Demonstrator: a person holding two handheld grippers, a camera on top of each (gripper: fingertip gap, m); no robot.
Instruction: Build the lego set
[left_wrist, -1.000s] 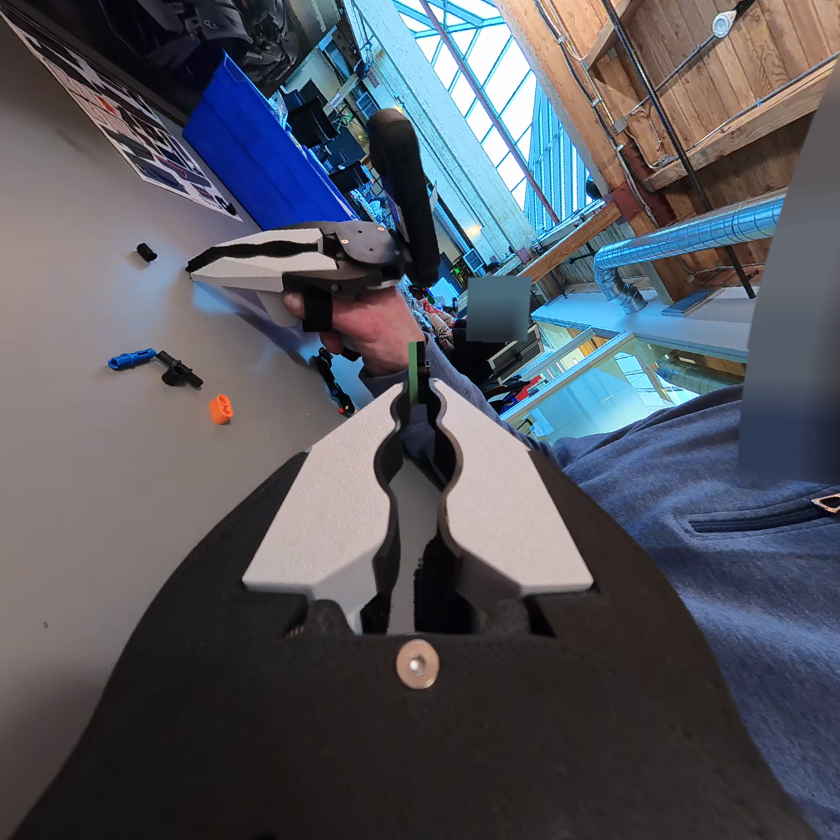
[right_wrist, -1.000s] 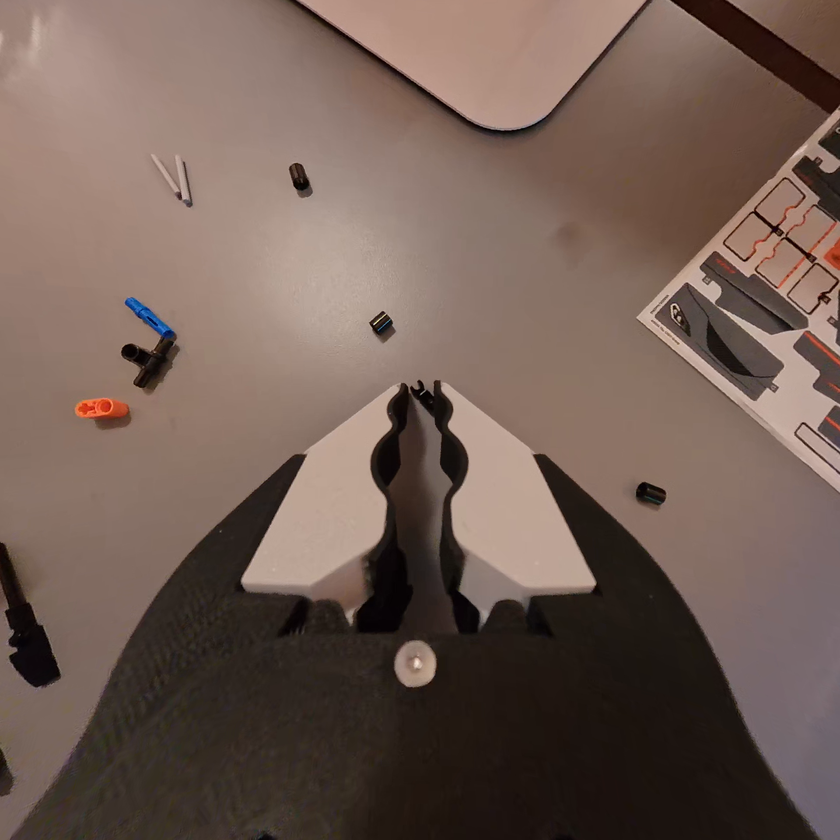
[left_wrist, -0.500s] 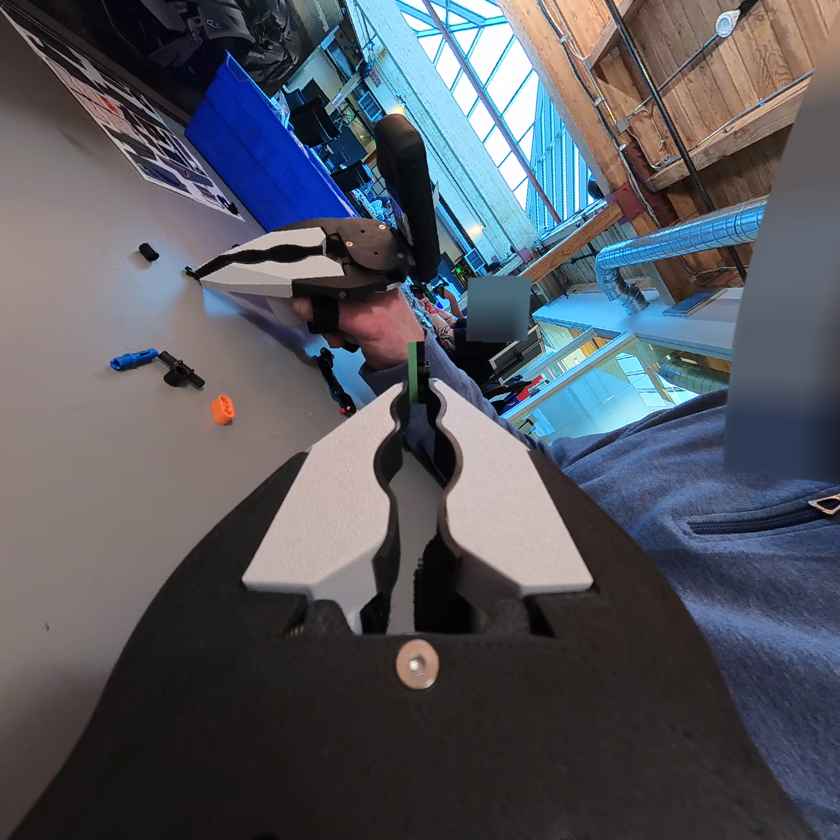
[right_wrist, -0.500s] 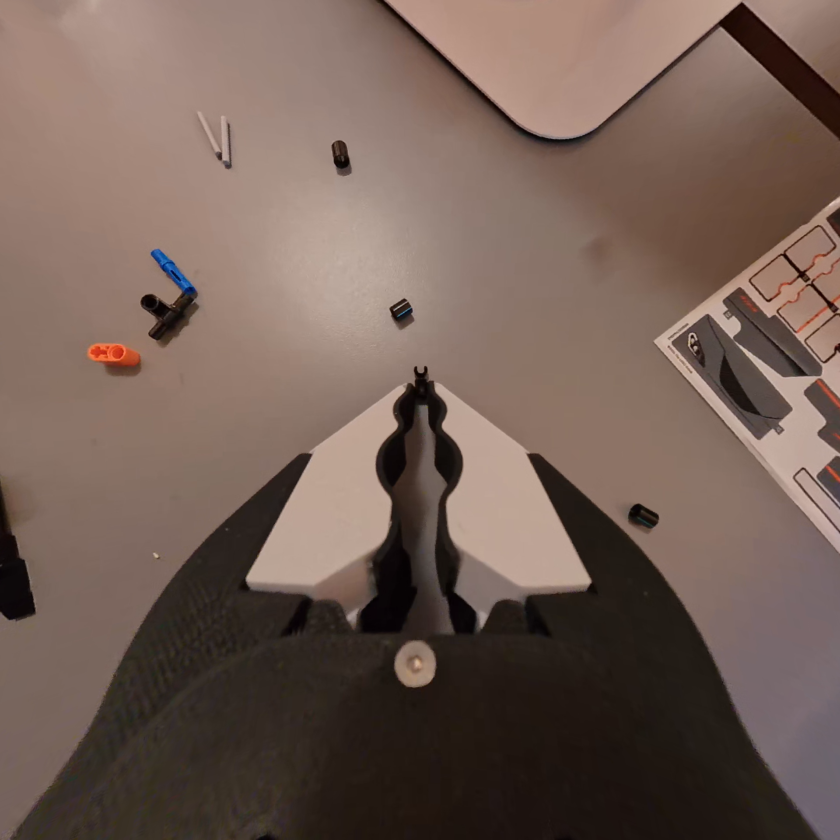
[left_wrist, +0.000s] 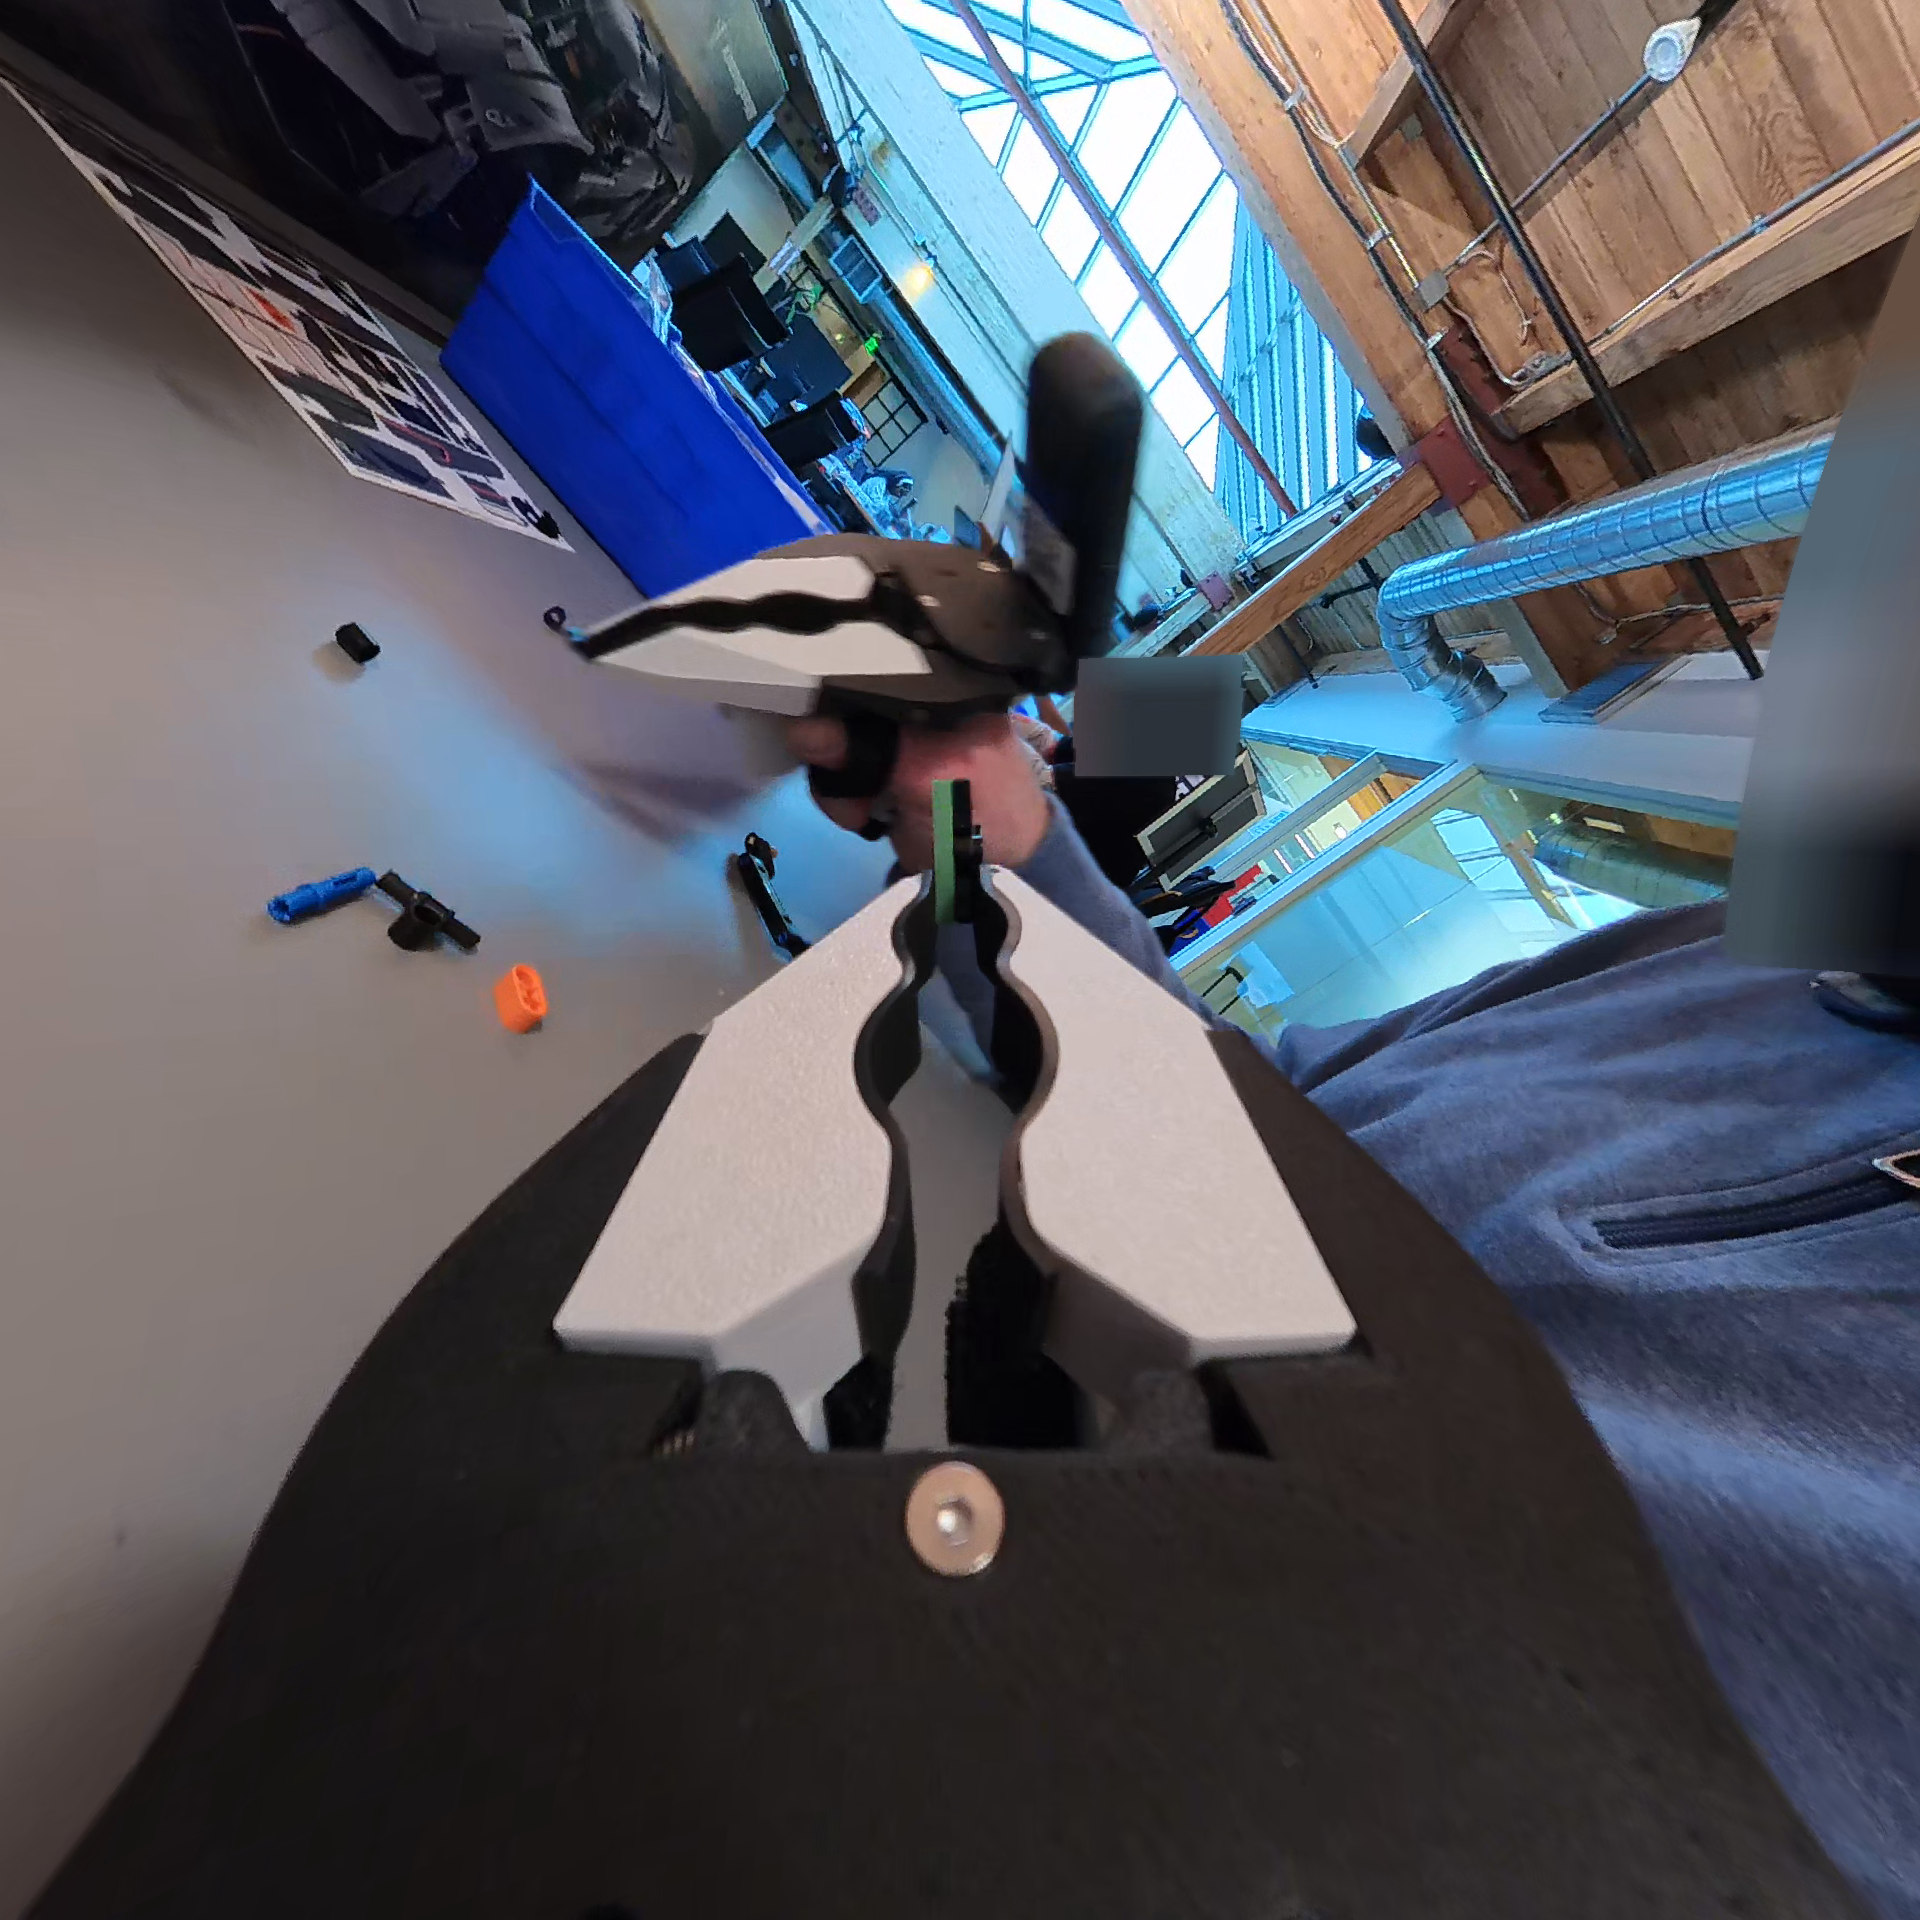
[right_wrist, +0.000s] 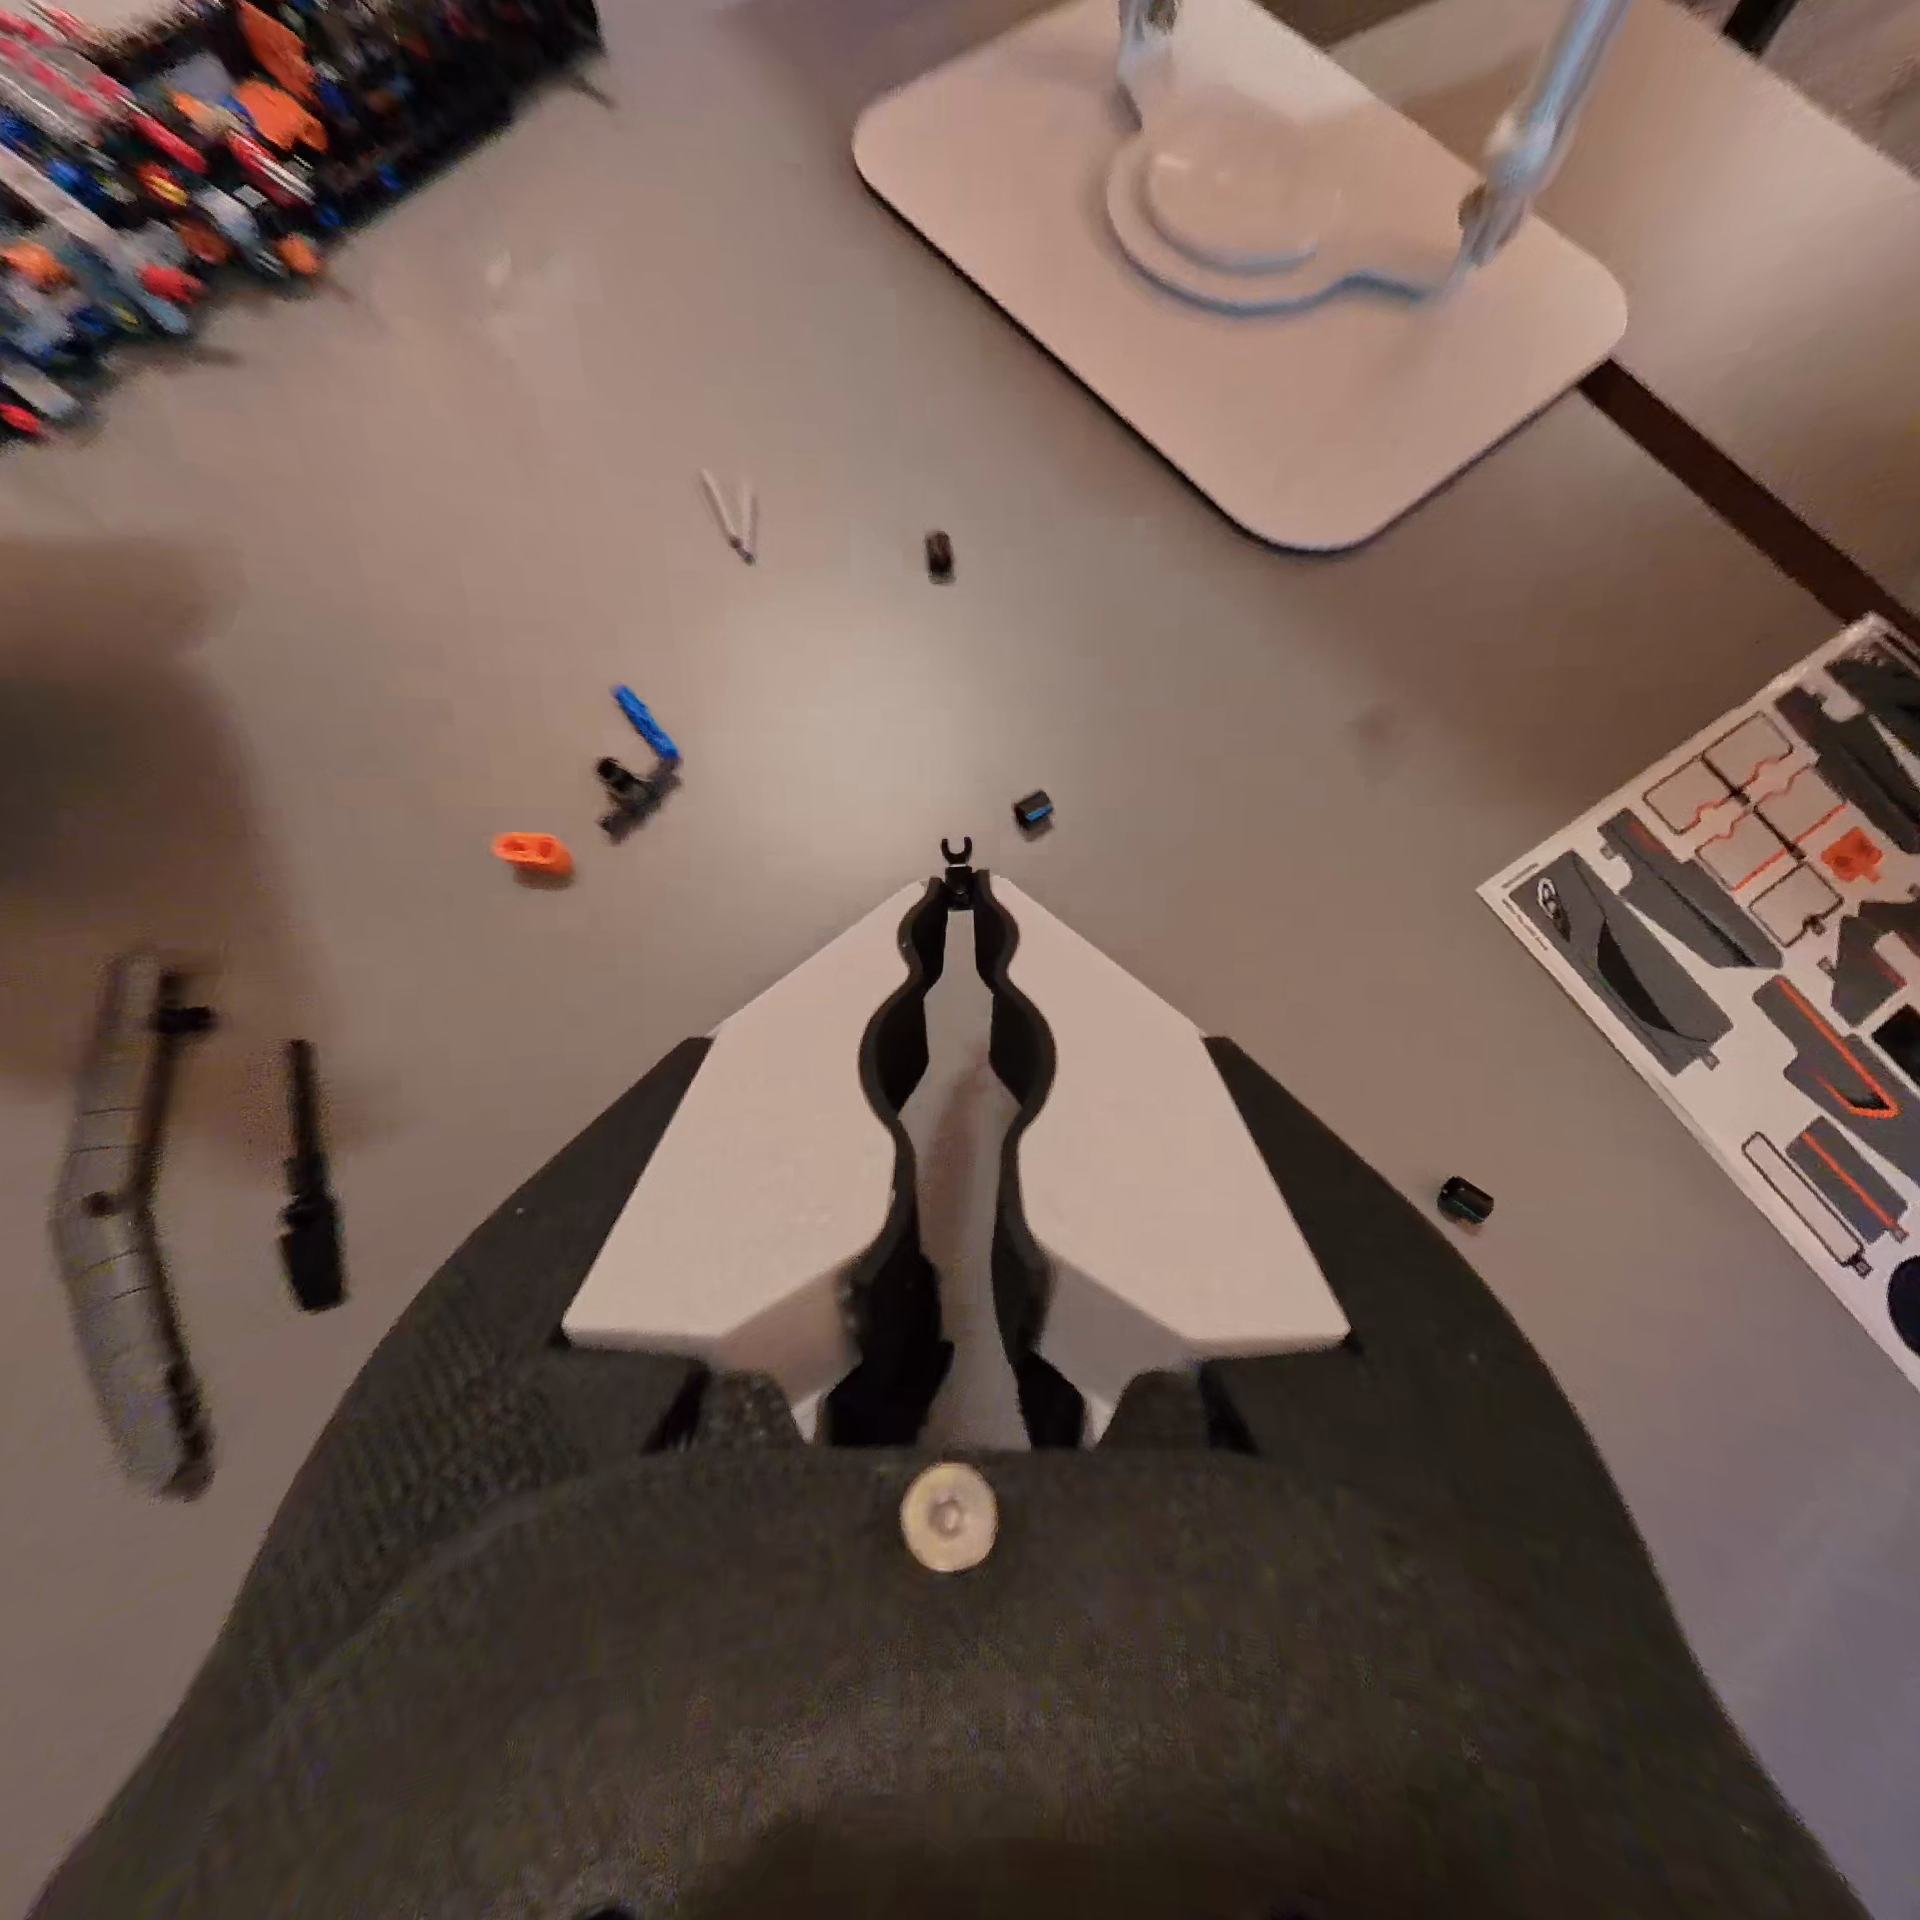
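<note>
My left gripper (left_wrist: 954, 902) is shut on a small green and black lego piece (left_wrist: 948, 847) and holds it in the air, tilted sideways. My right gripper (right_wrist: 958, 883) is shut on a tiny black clip piece (right_wrist: 956, 860) that sticks out of its tips, well above the grey table (right_wrist: 1195, 727). The right gripper also shows in the left wrist view (left_wrist: 582, 642), held by a hand, with the clip piece (left_wrist: 556, 620) at its tip. Loose on the table lie a blue pin (right_wrist: 644, 719) joined to a black connector (right_wrist: 629, 795), and an orange piece (right_wrist: 532, 854).
Small black cylinders (right_wrist: 1032, 810) (right_wrist: 938, 553) (right_wrist: 1465, 1197), two white rods (right_wrist: 729, 511), a black axle piece (right_wrist: 307, 1174) and a grey curved part (right_wrist: 120, 1226) lie on the table. A sticker sheet (right_wrist: 1766, 956) is at right, a lamp base (right_wrist: 1247, 343) behind, sorted parts (right_wrist: 187, 177) at far left. Across from one pair of fingers to the other is roughly 15 cm. Between my right fingertips and the black connector (right_wrist: 629, 795) there is roughly 10 cm. My left wrist view (left_wrist: 430, 915) looks at it from another angle.
My right gripper has risen from the table and pulled back with the black clip piece; more of the table shows. My left gripper holds its piece as before.
</note>
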